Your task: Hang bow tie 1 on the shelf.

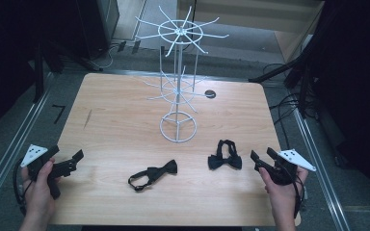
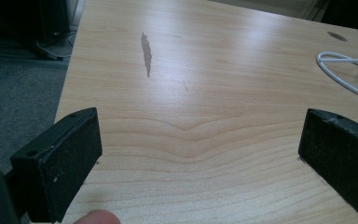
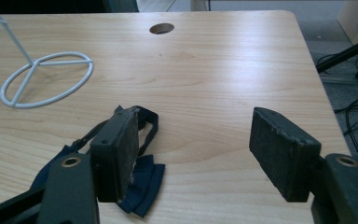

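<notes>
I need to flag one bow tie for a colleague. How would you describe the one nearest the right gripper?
Start at the white wire rack mid-table. Toward the person's right lies a dark bow tie, bunched with its strap looped above, unlike the stretched-out one.

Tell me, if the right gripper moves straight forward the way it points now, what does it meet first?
Probably nothing soon. The right gripper has open fingers and points over bare table. The dark bow tie lies beside its left finger, off that line, and the white rack base stands farther left. Depth is uncertain.

- Two bow ties are seen: a black one (image 1: pixel 154 174) at 6 o'clock, a navy one (image 1: pixel 225 156) at 4 o'clock.
- The wire rack (image 1: pixel 178 77) is white.
- The table (image 1: pixel 115 120) is pale wood-grained.
</notes>
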`<state>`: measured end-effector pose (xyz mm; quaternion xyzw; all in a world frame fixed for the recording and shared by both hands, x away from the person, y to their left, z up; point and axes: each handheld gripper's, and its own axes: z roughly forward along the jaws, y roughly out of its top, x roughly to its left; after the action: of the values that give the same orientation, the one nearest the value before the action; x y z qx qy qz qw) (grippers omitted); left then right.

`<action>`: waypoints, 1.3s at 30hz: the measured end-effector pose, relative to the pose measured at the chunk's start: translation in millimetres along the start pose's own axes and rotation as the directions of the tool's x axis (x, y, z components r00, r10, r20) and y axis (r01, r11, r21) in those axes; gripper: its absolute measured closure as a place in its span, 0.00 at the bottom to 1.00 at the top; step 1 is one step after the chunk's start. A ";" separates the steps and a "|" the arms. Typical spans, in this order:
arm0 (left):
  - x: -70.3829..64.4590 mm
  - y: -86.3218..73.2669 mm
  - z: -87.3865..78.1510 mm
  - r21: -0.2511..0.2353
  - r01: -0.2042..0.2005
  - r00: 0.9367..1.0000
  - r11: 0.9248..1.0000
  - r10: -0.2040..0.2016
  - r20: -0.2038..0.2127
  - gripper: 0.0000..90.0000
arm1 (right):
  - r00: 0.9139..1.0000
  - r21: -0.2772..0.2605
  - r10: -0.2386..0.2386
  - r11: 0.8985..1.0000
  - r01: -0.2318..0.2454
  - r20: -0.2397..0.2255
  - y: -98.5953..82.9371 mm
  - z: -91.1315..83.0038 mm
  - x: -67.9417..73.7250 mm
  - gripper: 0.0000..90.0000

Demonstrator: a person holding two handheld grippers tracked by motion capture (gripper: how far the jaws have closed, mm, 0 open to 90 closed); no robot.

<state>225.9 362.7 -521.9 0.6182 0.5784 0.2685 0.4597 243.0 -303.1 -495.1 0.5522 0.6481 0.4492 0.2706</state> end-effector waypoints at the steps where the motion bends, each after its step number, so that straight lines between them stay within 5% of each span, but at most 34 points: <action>1: -0.2 0.1 0.1 0.002 -0.001 1.000 1.000 0.001 -0.001 0.00 | 1.000 0.000 0.000 1.000 0.000 0.000 0.0 0.0 0.0 0.38; 12: -0.9 0.4 1.3 0.009 -0.006 1.000 1.000 0.006 -0.001 0.00 | 0.999 0.044 -0.031 0.999 0.032 -0.016 9.4 19.8 20.5 0.38; 39: -1.0 0.7 1.9 0.016 -0.008 1.000 1.000 0.008 -0.001 0.00 | 1.000 0.141 -0.008 0.990 0.011 -0.018 11.3 59.1 37.9 0.43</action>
<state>227.7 361.3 -521.9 0.6241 0.5783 0.2660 0.4531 289.1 -250.2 -506.2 0.5629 0.6831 0.4060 0.2274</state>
